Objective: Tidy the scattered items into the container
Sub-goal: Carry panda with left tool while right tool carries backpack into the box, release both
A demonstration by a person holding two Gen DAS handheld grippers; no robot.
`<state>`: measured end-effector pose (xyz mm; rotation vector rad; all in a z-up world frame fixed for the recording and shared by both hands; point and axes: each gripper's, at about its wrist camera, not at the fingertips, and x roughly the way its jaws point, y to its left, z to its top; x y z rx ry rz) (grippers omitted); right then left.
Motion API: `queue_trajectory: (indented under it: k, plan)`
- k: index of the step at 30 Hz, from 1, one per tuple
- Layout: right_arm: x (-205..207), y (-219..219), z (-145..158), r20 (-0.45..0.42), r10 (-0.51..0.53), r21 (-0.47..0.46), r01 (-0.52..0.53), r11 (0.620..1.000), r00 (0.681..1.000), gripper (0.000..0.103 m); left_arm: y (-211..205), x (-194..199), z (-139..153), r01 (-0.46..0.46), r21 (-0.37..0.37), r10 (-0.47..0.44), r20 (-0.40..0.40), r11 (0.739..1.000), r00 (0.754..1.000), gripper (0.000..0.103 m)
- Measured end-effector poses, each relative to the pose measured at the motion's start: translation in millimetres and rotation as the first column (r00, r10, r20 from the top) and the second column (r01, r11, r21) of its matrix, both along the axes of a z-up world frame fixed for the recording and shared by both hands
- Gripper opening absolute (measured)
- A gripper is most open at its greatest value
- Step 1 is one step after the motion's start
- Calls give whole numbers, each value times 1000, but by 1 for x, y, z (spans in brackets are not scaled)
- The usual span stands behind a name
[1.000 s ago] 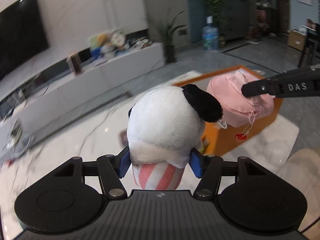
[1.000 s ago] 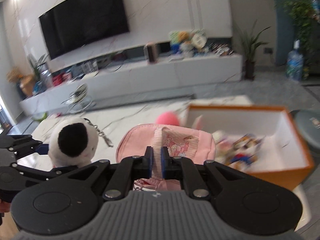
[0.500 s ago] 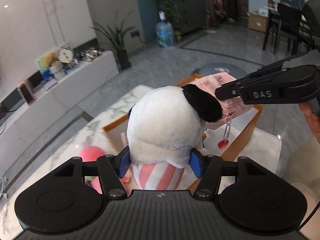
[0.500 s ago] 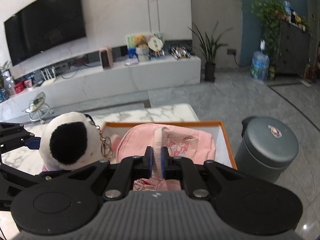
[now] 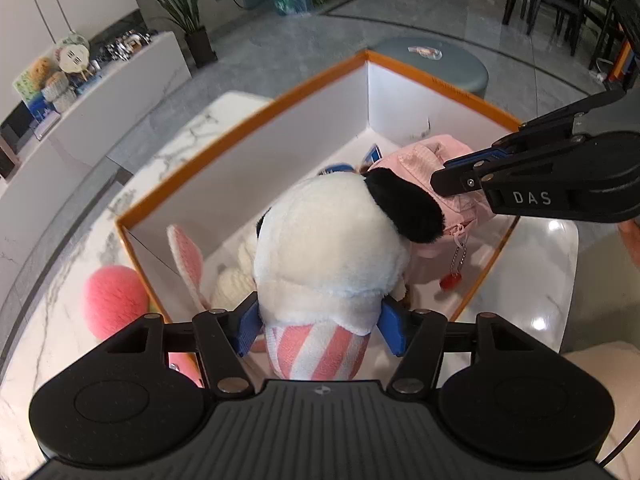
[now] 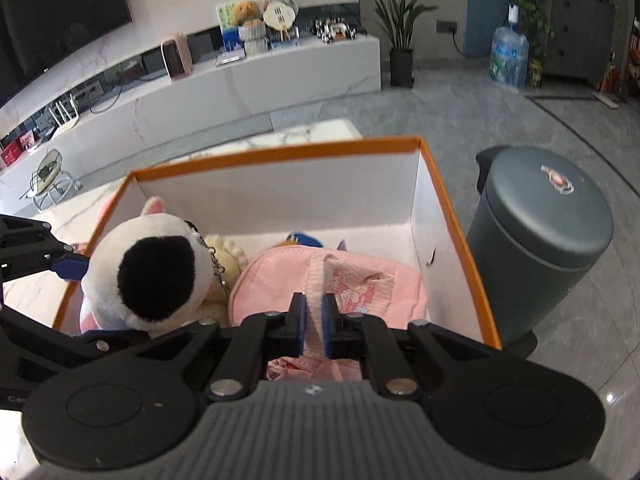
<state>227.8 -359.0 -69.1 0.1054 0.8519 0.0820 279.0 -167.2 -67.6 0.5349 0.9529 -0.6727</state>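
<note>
My left gripper [image 5: 318,330] is shut on a white panda plush [image 5: 332,248] with a black ear and a pink-striped body, held inside the orange-rimmed white box [image 5: 248,120]. My right gripper [image 6: 314,326] is shut on the strap of a small pink bag [image 6: 360,280], held low in the same box [image 6: 280,150] beside the panda [image 6: 156,276]. In the left wrist view the right gripper's fingers [image 5: 460,178] hold the bag [image 5: 436,156] just right of the panda. A cream plush with a pink ear [image 5: 186,260] and other small items lie in the box.
A pink fluffy ball [image 5: 114,300] lies on the white marble table [image 5: 60,280] left of the box. A grey round bin [image 6: 544,236] stands on the floor to the right of the box. A TV bench [image 6: 240,80] runs along the far wall.
Both grippers moved forward and down over the box. The panda and the pink bag went from above the rim to inside the box. Both grips stayed shut.
</note>
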Motion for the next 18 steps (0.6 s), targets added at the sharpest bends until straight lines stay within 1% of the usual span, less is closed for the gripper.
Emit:
queue_trajectory:
  k: [2, 6, 9, 10, 13, 15, 16, 18]
  plan:
    - [1, -2, -3, -21, -1, 15, 1, 1000, 1000, 10, 0, 0, -1, 2, 8, -2, -3, 1000, 1000, 71]
    - [0, -2, -8, -52, -8, 16, 8, 1000, 999, 10, 0, 0, -2, 13, 22, -12, -10, 1000, 1000, 74]
    - [-5, 0, -8, -62, -3, 23, 4, 1000, 998, 12, 2, -3, -1, 17, 28, -17, 0, 999, 1000, 75]
    - [-6, 0, -7, -64, -2, 24, 4, 1000, 998, 15, 2, -3, -1, 14, 28, -14, 4, 1000, 1000, 75]
    - [-7, -1, -4, -58, -5, 11, 6, 1000, 998, 16, 2, -12, 6, 9, 17, -9, 10, 1000, 1000, 75]
    - [-8, -2, -1, -53, -5, 14, 6, 1000, 999, 23, 3, -17, 14, 16, -3, -16, 13, 1000, 1000, 75]
    - [-9, -2, 1, -49, -5, 11, 6, 1000, 999, 30, 4, -20, 18, 22, -16, -21, 21, 1000, 1000, 75]
    - [-13, -2, 4, -40, -5, 5, 5, 1000, 999, 31, 5, -24, 26, 33, -41, -31, 48, 999, 998, 75]
